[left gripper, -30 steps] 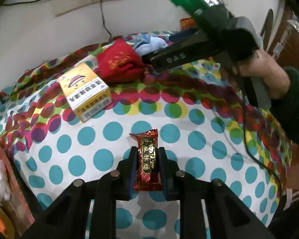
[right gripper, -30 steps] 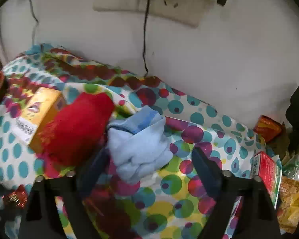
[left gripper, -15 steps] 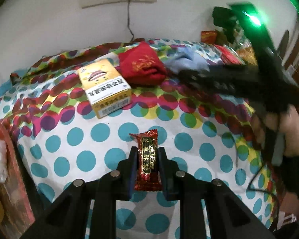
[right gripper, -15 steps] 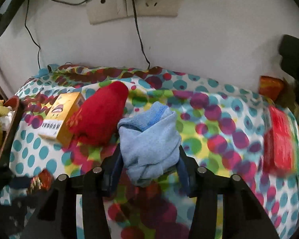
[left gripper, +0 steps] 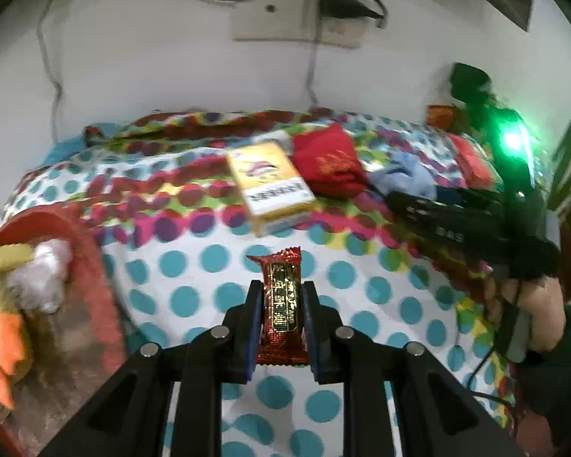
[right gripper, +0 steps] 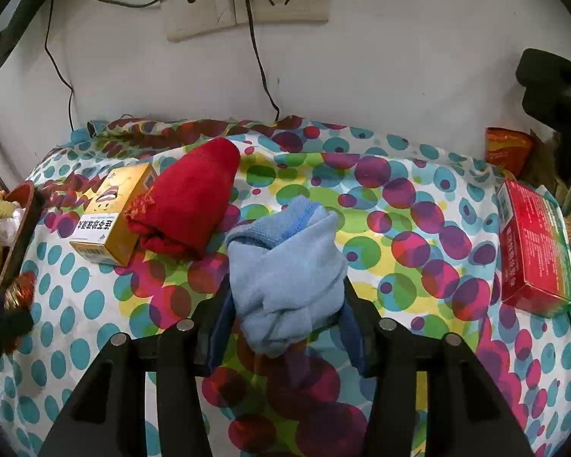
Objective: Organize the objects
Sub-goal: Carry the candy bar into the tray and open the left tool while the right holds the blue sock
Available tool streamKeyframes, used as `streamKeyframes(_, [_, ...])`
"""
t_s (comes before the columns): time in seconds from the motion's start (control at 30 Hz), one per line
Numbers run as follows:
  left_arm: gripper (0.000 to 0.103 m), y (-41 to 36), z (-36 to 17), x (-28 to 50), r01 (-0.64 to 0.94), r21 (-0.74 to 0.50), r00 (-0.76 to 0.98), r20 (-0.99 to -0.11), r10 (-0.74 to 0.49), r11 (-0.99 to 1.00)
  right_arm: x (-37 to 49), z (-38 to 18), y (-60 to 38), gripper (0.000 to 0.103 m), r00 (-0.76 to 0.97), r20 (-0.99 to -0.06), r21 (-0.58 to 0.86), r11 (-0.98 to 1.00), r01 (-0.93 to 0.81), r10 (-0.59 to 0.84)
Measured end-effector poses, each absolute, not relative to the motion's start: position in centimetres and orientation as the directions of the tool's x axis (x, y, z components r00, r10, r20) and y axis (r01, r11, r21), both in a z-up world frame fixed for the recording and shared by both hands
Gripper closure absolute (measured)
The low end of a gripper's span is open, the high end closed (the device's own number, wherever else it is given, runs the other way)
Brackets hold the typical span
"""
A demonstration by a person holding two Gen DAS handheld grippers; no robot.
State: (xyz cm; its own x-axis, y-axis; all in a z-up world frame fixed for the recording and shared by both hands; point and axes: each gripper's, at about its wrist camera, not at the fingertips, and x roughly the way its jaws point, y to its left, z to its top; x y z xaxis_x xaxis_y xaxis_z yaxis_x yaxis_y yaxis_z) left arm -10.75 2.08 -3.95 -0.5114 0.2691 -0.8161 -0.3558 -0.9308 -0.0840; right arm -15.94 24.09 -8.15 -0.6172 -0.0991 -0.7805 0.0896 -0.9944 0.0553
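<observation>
My left gripper (left gripper: 281, 297) is shut on a red snack packet (left gripper: 279, 304) with gold print, held above the dotted cloth. My right gripper (right gripper: 285, 297) is shut on a bundled light blue cloth (right gripper: 285, 266), its pads pressing both sides. In the left wrist view the right gripper (left gripper: 403, 198) reaches in from the right, held by a hand (left gripper: 529, 312), with the blue cloth (left gripper: 403, 179) at its tip. A yellow box (right gripper: 110, 213) and a folded red cloth (right gripper: 190, 209) lie side by side further back.
A red tray (left gripper: 87, 266) holding a yellow plush toy (left gripper: 3, 304) and white wrapping sits at the left. A red box (right gripper: 533, 251) and snack bags (right gripper: 508, 148) lie at the right edge. Wall sockets (right gripper: 247, 3) with hanging cables are behind.
The right gripper closed on the blue cloth and lifted it slightly. The left gripper, still holding the packet, rose and rolled, bringing the red tray into view at the left.
</observation>
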Motion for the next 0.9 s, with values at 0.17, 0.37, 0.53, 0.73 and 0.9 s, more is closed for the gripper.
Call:
streamKeyframes(0.17, [0.083,-0.4,-3.0,-11.0,-0.275,-0.089,-0.532,-0.815,0.228,-0.957,-16.0,-8.1,24.0,0.055,-0.616,-0.782,0.045,-0.995,0.089,-0.091])
streamKeyframes(0.37, [0.083,-4.8,-0.8,-11.3,-0.175,-0.023,-0.594,-0.795,0.124,-0.984,-16.0,-8.1,23.7,0.053,-0.615,-0.785,0.028,-0.996,0.09,-0.078])
streamKeyframes(0.53, [0.083,-9.9,-0.3,-13.3,-0.059,-0.012,-0.599,-0.8,0.045,-0.998,-16.0,-8.2,23.5,0.052,-0.613,-0.787,0.021,-0.996,0.092,-0.073])
streamKeyframes(0.73, [0.083,-15.1,-0.6,-15.7,0.049,-0.021,-0.578,-0.816,-0.011,-0.999,-16.0,-8.2,23.3,0.052,-0.611,-0.789,0.003,-0.996,0.092,-0.058])
streamKeyframes(0.9, [0.083,-17.2,-1.3,-16.9,0.072,-0.025,-0.575,-0.818,-0.021,-0.997,-16.0,-8.2,23.3,0.052,-0.611,-0.79,0.001,-0.996,0.091,-0.057])
